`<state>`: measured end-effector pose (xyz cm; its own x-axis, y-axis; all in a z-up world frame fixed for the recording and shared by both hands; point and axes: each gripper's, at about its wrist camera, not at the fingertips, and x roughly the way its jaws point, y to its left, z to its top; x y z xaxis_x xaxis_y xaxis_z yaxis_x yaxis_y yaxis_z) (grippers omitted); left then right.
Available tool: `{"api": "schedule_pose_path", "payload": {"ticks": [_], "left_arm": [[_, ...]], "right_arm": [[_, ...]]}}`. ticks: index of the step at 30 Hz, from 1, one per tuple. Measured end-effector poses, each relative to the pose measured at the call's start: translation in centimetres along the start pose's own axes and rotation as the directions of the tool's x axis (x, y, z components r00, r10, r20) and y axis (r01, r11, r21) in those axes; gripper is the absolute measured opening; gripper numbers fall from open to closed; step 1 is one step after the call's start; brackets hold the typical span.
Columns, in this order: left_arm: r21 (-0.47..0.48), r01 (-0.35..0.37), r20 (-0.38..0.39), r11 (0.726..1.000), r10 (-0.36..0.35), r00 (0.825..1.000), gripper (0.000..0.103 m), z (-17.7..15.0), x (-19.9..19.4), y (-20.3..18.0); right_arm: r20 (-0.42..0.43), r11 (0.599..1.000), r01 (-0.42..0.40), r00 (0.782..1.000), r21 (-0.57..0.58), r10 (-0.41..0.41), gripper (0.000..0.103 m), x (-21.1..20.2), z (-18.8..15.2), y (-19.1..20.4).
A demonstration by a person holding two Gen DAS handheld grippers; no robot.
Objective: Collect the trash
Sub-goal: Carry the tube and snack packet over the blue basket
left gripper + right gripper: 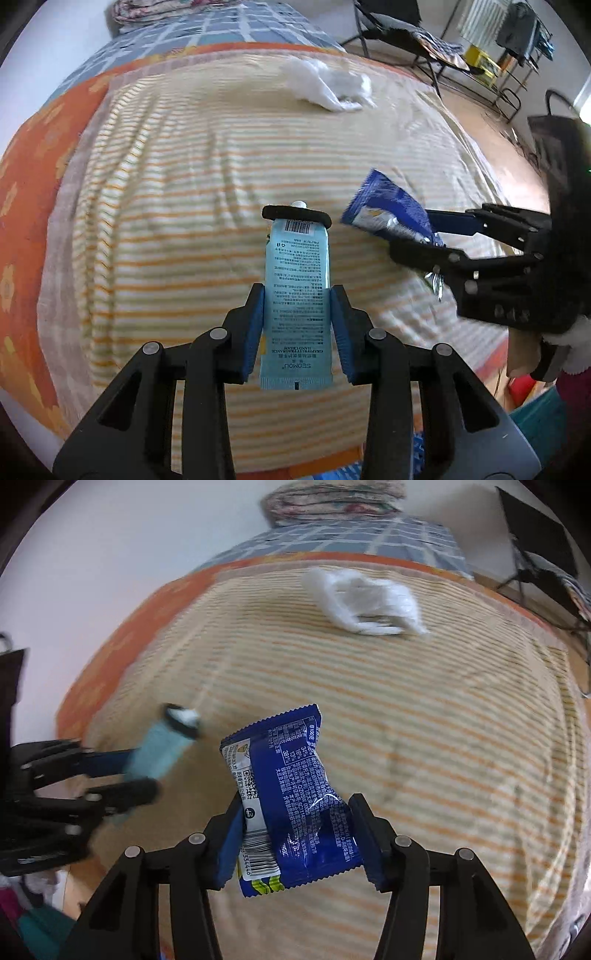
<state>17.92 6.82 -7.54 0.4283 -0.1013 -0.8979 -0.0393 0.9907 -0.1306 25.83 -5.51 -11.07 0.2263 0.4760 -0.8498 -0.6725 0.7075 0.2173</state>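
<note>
Left wrist view: the left gripper (297, 317) clamps a light-blue tube (297, 295) by its sides, cap pointing to twelve o'clock, lifted off the striped bed cover (177, 192), apparently for carrying away. At three o'clock the right gripper (295, 834) pinches a blue snack wrapper (291, 805). A white plastic bag (332, 85) lies near one o'clock, untouched.

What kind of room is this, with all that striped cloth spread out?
Most likely a bedroom. The striped cloth covers what looks like a bed, with a checked blue sheet and a folded quilt at its far end. A folding chair stands on the wooden floor beside it.
</note>
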Motion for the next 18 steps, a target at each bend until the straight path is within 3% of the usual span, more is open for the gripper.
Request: {"api": "schedule_pose_path", "payload": {"ticks": [6,12,18], "left_arm": [[0.025,0.028,-0.032,0.999,-0.027,0.999,0.035,-1.6,0.0,-1.3],[0.107,0.018,-0.029,0.994,-0.015,0.999,0.035,-3.3,-1.3,-3.6],[0.128,0.019,-0.016,0.992,-0.018,1.000,0.035,-4.7,-2.9,-4.3]], "right_arm": [[-0.007,0.994,0.016,1.000,-0.108,-0.017,0.056,-0.6,-1.6,3.5],[-0.006,0.987,0.145,0.989,-0.072,-0.146,0.055,-0.1,-2.1,2.6],[0.020,0.991,0.126,0.992,-0.052,-0.125,0.056,-2.2,-2.8,2.3]]}}
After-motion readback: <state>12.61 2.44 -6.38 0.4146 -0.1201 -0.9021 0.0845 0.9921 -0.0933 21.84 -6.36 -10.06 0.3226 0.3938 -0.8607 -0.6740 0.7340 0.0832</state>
